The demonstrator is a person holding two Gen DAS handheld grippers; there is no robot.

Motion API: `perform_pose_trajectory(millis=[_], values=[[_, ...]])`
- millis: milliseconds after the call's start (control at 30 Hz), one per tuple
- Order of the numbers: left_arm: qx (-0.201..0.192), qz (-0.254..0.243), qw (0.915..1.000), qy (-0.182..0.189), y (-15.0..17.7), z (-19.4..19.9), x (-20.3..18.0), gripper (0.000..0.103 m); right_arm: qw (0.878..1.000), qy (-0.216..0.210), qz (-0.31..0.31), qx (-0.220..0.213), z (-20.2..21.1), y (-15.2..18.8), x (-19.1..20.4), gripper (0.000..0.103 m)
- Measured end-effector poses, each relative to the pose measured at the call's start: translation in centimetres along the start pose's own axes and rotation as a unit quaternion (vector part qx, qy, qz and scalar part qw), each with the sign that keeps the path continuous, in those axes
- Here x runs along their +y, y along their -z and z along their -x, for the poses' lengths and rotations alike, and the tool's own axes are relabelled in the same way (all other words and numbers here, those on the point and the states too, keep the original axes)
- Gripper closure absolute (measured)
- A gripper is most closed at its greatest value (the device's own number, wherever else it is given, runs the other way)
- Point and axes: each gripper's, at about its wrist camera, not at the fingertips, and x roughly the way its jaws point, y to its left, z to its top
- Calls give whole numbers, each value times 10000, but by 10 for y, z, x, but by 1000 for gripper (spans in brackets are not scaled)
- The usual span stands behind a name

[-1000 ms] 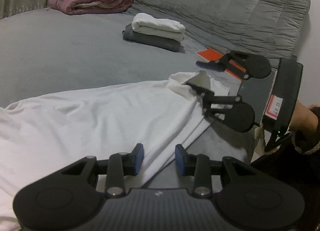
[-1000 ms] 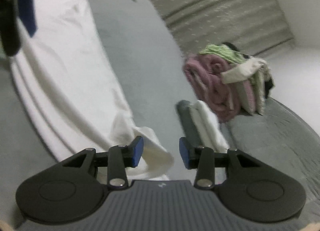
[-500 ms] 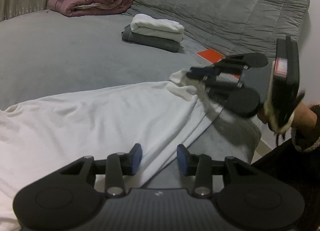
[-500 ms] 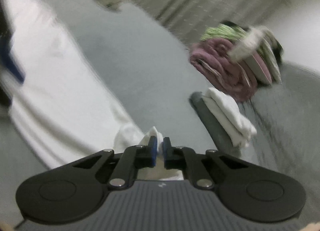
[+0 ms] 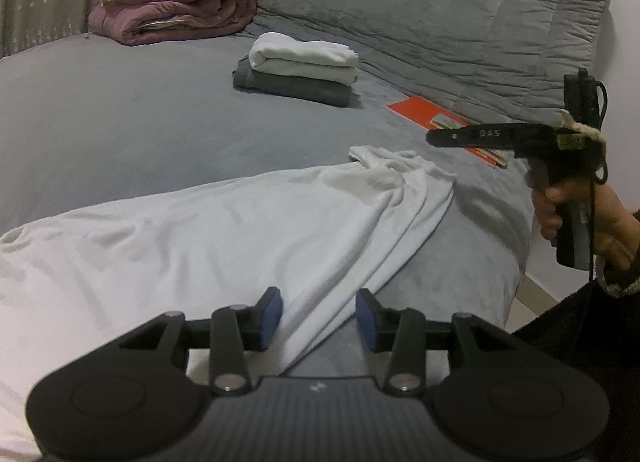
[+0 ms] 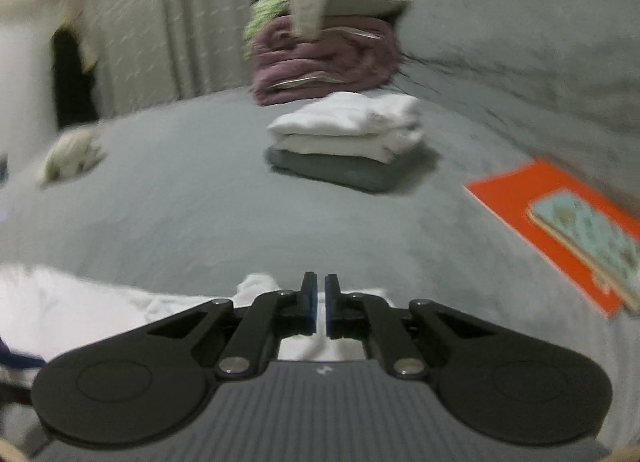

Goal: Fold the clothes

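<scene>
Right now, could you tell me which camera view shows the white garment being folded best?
The left wrist view: the white garment lies spread across the grey bed, sharp from end to end. The right wrist view is blurred and shows only a bunched end behind its near-closed fingers.

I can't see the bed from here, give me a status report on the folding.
Left tongs open, over the white shirt. Right tongs shut, holding nothing, lifted off its far end. Shirt unfolded on the bed; nothing in the way.
</scene>
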Motion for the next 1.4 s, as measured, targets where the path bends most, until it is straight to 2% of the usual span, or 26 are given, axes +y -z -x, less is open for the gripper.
perform_pose_trajectory(millis=[100,167,233,267,333,400,433,633,667,700,733,833,1000,1300,1400], values=[[-19,-24,10000,1,-2,-6,-4,61,9985,-95,-546,33,13,4,-19,101],[-40,-47,10000,-2,-3,-9,-8,61,9975,-203,-676,78,15,8,-27,101],[-78,-66,9999,-14,-4,-12,-11,61,9969,-350,-695,135,16,10,-29,94],[-107,-69,9999,-27,-4,-13,-13,61,9966,-404,-699,171,15,10,-27,86],[-163,-59,9998,-74,-5,-14,-16,61,9959,-510,-709,243,11,9,-24,85],[-211,-35,9997,-109,-5,-14,-18,61,9950,-617,-718,315,8,7,-22,67],[-234,-22,9996,-127,-6,-14,-19,61,9945,-670,-723,351,6,7,-20,66],[-261,-1,9996,-141,-7,-13,-21,61,9892,-853,-917,758,-11,11,-16,67],[-264,-15,9995,-145,-7,-14,-21,61,9886,-864,-982,751,-13,12,-16,75],[-268,-29,9995,-150,-7,-14,-22,61,9884,-863,-1027,711,-14,12,-17,91],[-272,-42,9995,-154,-7,-15,-23,61,9883,-860,-1074,667,-15,12,-18,96],[-288,-51,9994,-209,-8,-17,-27,61,9889,-758,-1232,346,-2,10,-25,101],[-310,-152,9992,-215,-9,-21,-36,61,9913,-499,-1215,-4,29,10,-35,101],[-208,-448,9985,-218,-5,-27,-47,62,9960,161,-620,625,36,32,-40,102],[-194,-450,9986,-194,-6,-26,-46,62,9952,83,-630,738,37,36,-47,99]])
